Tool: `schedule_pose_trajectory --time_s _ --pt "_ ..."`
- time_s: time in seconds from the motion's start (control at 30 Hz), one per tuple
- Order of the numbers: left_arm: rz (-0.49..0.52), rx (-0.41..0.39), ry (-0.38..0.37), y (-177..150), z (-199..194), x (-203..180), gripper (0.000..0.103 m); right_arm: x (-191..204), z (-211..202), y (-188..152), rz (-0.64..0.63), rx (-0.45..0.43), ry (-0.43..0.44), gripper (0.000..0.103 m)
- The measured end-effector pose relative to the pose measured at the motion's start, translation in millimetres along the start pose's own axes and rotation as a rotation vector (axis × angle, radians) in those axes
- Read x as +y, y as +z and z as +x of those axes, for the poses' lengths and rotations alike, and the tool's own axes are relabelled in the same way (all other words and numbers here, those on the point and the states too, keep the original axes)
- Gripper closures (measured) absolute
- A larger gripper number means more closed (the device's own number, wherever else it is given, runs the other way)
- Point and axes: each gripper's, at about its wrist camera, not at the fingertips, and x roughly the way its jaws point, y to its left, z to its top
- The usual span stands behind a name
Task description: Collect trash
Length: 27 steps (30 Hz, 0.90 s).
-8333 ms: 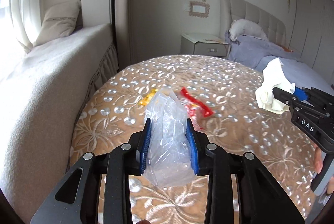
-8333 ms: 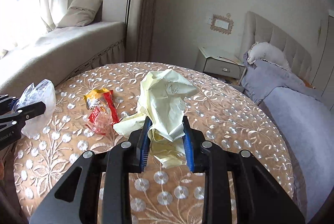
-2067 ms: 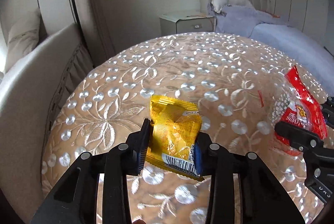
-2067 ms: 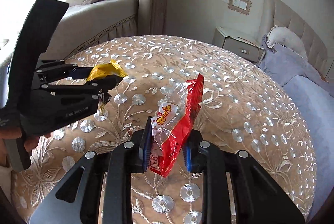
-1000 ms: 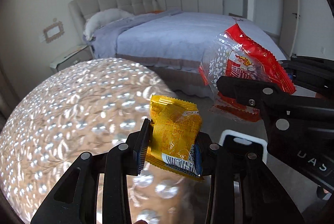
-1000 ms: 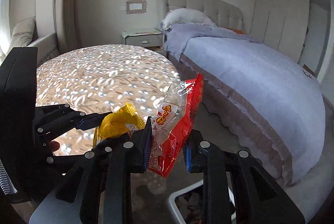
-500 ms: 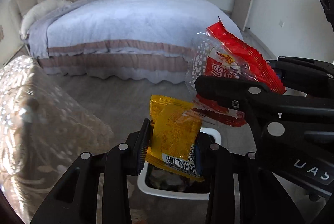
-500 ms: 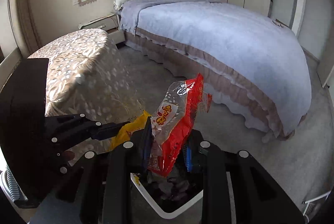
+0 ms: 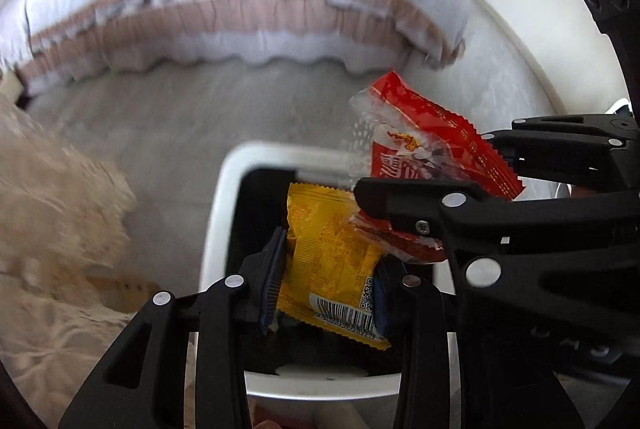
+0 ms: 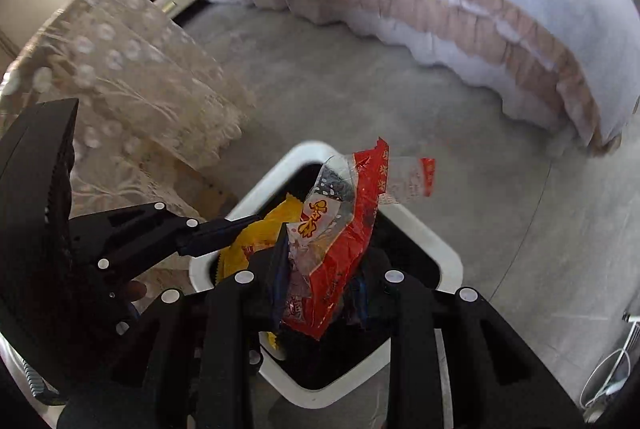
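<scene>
Grippers now lower over bin, yellow wrapper clamped in left gripper

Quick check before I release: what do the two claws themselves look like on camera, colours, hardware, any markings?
Both the left claw and right claw are matte black angular frames with silver rivets and blue ribbed finger pads. The right claw's side carries faint lettering, unreadable here.

left gripper: tilted downward, jaws clamped on the yellow wrapper between the blue pads
right gripper: tilted downward, jaws pinching the red wrapper
relation: right gripper just beside the left, its near finger crossing in front of the left jaws
</scene>
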Motion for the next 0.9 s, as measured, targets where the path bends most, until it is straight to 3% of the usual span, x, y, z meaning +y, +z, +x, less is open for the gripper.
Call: schedule_pose_trajectory --time_s 0.2,0.23,0.27,0.3,0.37,0.4,0.63,0.9 --pt "-0.008 0.121 -0.018 -13 43 1 0.053 -13 48 -10 0.053 0.139 0.014 0.073" --pt "-0.002 0.134 -0.017 -14 49 2 0.039 -15 54 -12 0.061 0.159 0.015 0.071" --pt "-0.001 0.152 -0.027 -15 55 1 0.012 -15 61 -12 0.060 0.181 -0.001 0.060" --pt "-0.008 0.161 -0.034 -17 58 3 0.004 -15 66 -13 0.061 0.192 -0.011 0.049" --pt "-0.004 0.164 -0.001 -18 67 4 0.005 -23 73 -14 0.083 0.202 -0.054 0.017" --pt "-0.010 0.168 0.004 -20 69 3 0.005 -28 75 -14 0.105 0.201 -0.059 0.014" --pt "-0.019 0.158 -0.021 -18 65 4 0.005 -44 74 -15 0.190 0.232 0.001 0.007" --pt "0.014 0.050 -0.002 -10 26 -10 0.005 -40 27 -12 0.208 0.138 0.010 0.005"
